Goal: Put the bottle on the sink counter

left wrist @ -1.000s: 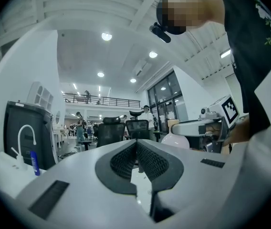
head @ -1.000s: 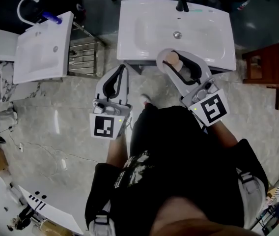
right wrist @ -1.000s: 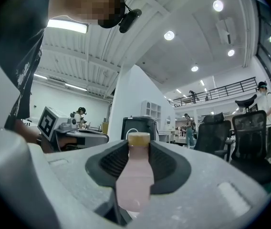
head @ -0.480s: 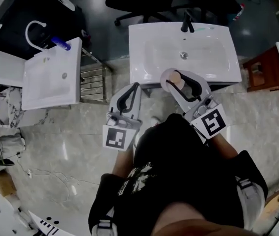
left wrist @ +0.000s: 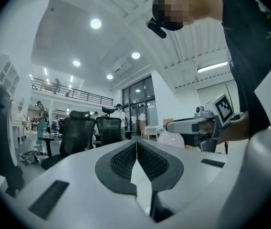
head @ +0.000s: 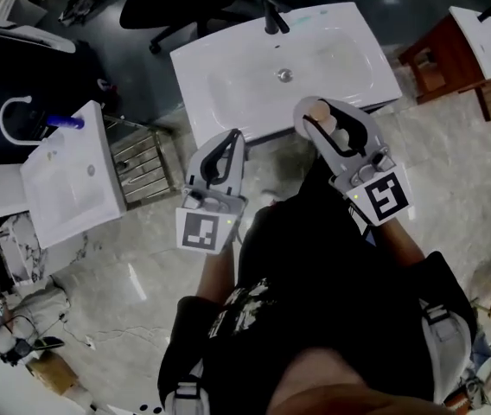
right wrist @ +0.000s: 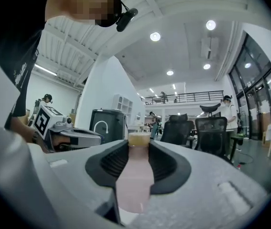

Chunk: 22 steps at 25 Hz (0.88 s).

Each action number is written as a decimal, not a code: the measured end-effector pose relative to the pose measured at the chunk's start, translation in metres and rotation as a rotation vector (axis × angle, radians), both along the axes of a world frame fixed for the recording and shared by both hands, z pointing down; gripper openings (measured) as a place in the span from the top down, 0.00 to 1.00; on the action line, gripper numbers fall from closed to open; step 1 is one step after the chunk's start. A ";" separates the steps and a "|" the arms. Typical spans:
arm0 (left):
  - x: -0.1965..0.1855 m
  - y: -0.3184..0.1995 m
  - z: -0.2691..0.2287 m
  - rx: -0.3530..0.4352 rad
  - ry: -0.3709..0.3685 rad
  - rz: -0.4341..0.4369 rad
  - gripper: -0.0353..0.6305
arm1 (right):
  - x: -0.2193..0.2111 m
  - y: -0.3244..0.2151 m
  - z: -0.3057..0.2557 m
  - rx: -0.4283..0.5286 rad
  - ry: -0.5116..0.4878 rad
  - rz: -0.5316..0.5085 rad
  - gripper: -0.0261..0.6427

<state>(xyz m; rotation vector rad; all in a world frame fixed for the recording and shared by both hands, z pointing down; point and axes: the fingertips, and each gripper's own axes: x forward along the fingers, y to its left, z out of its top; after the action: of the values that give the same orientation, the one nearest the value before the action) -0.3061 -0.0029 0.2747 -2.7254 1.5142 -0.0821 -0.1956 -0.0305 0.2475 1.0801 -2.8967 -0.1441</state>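
Note:
A pale pink bottle [right wrist: 135, 175] with a tan cap stands between the jaws of my right gripper [right wrist: 138, 149], which is shut on its body. In the head view that right gripper [head: 321, 118] hangs just off the front edge of the white sink counter [head: 228, 102], and the bottle [head: 319, 110] shows its cap upward. My left gripper [head: 226, 145] is shut with nothing in it, near the counter's front edge to the left. In the left gripper view the pads [left wrist: 126, 159] meet on a closed line.
A black faucet [head: 271, 15] stands at the back of the sink. A second white basin [head: 64, 180] and a metal rack [head: 142, 164] lie to the left. A wooden stand [head: 440, 63] sits to the right, and office chairs [left wrist: 78, 135] stand beyond the counter.
The head view has swung, so the sink now sits tilted and higher. Both grippers stay at the sink's front edge, the left one now nearer it. The bottle stays held.

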 end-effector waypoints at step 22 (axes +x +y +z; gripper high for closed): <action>0.226 -0.266 0.036 -0.078 -0.030 0.128 0.92 | 0.215 -0.291 0.074 -0.109 0.094 0.091 0.78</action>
<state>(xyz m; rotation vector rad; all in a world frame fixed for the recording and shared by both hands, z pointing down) -0.0804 -0.2693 0.3104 -2.8599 1.3526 -0.1830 0.0193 -0.3219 0.3217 1.1508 -2.7318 -0.0325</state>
